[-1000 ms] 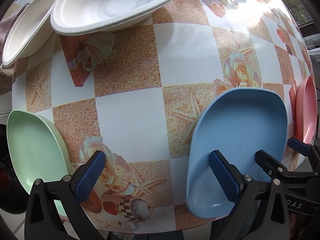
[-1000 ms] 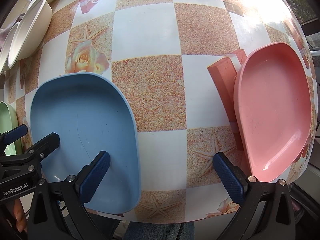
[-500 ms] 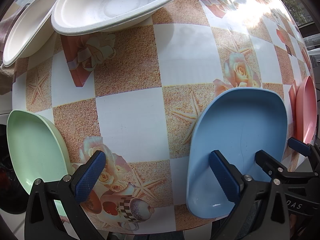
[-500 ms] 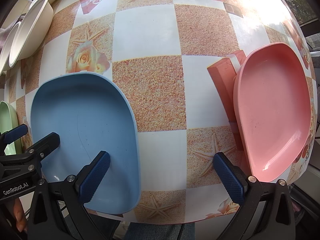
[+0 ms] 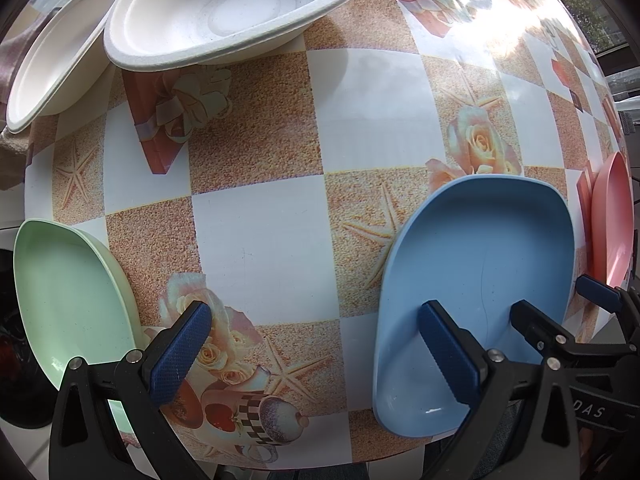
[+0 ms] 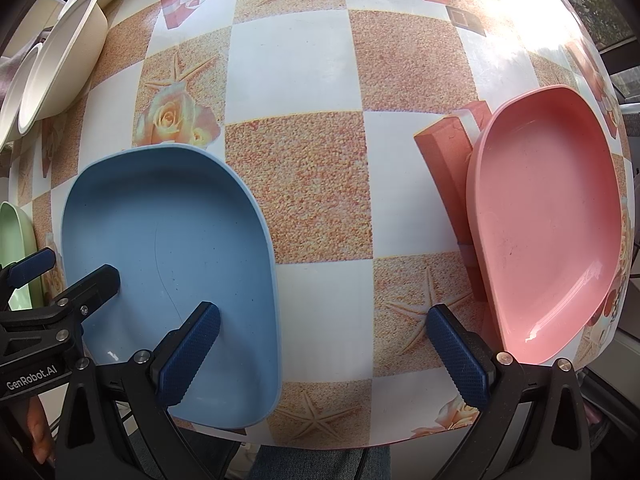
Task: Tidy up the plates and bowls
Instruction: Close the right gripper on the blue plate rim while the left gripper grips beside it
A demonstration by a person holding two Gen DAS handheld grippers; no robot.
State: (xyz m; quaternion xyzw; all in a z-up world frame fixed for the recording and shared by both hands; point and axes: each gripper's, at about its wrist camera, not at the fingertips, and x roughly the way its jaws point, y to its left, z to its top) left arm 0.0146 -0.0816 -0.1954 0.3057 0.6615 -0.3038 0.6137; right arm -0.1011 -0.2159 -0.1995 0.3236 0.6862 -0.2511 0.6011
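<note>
A blue plate (image 5: 476, 276) lies at the table's near edge; it also shows in the right wrist view (image 6: 160, 248). A green plate (image 5: 64, 300) lies at the near left, a pink plate (image 6: 548, 216) at the near right. Two white bowls (image 5: 224, 12) (image 5: 52, 48) sit at the far left. My left gripper (image 5: 316, 356) is open and empty, its right finger over the blue plate's near part. My right gripper (image 6: 324, 352) is open and empty, its left finger over the blue plate, its right finger beside the pink plate.
The table (image 5: 272, 240) wears a checkered cloth with roses, starfish and gift boxes. Its near edge runs just under both grippers. Strong sun glare falls on the far right (image 6: 532, 8). The pink plate's rim (image 5: 612, 216) shows at the right in the left wrist view.
Almost nothing has moved. Both grippers stay open in the same places, with only a very slight drift of the views.
</note>
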